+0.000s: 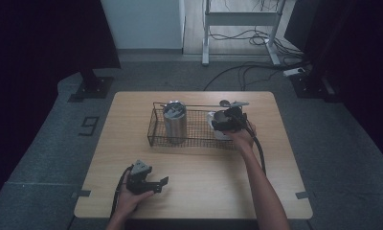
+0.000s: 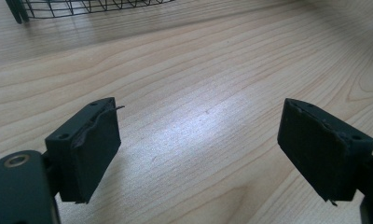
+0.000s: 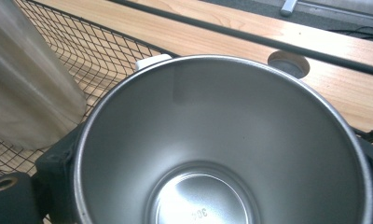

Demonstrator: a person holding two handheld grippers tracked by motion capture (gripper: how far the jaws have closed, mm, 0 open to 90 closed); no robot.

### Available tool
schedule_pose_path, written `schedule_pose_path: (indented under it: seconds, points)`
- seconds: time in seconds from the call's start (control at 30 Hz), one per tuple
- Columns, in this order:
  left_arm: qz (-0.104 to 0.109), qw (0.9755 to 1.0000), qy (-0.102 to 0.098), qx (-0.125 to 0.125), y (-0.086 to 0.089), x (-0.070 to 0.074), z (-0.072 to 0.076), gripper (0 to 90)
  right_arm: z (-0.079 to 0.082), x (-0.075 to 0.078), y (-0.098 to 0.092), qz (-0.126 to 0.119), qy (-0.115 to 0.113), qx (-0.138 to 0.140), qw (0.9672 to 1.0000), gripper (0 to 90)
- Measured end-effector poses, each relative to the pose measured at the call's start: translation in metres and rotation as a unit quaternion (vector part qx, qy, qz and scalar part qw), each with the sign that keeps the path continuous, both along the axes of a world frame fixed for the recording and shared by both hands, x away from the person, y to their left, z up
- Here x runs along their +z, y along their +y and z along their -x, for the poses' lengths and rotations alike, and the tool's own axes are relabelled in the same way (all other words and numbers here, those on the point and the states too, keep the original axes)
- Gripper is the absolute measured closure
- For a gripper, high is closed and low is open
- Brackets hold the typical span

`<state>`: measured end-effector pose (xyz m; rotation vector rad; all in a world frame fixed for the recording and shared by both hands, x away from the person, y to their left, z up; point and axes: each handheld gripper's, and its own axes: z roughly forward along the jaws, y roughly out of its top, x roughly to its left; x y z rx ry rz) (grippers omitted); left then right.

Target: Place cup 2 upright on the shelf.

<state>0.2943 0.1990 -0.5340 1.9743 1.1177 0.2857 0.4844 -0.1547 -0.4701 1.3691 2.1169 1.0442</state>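
A black wire basket (image 1: pixel 156 132) stands on the wooden table (image 1: pixel 199 191). A tall steel tumbler (image 1: pixel 174 122) stands upright in its left half, seen blurred as a pale tumbler (image 3: pixel 26 93) in the right gripper view. My right gripper (image 1: pixel 226 120) is at the basket's right end, shut on a steel cup (image 3: pixel 222 140); I look straight into the empty cup, and a black pad (image 3: pixel 58 158) presses on its left wall. A small white thing (image 3: pixel 153 60) shows just behind the cup's rim. My left gripper (image 1: pixel 156 184) rests low near the table's front left, open, with bare wood between its pads (image 2: pixel 89 149).
A round grey disc (image 3: pixel 289 63) sits in the tabletop just beyond the basket's far rail. Past the table's far edge, a metal stand (image 1: pixel 240 19) and loose cables (image 1: pixel 247 72) lie on the grey floor. Dark curtains hang on both sides.
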Motion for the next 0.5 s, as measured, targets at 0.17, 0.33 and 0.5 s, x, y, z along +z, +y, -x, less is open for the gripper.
schedule_pose_path:
  seconds: [0.17, 0.33, 0.5]
  points:
    - [0.000, 1.0000, 0.000, 0.000, 0.0002, 0.0002, 0.0001, 13.3, -0.0008, -0.0025, 0.0010, 0.001, 0.005, 0.000, 1.0000, 6.4]
    - [-0.001, 1.0000, 0.001, -0.001, -0.0002, -0.0010, -0.0002, 13.5, -0.0017, -0.0044, 0.0026, 0.018, 0.007, -0.007, 0.9998, 6.4]
    - [-0.001, 1.0000, 0.002, -0.001, -0.0003, -0.0010, -0.0002, 13.5, -0.0034, -0.0077, 0.0011, 0.018, 0.012, -0.009, 0.9997, 6.4]
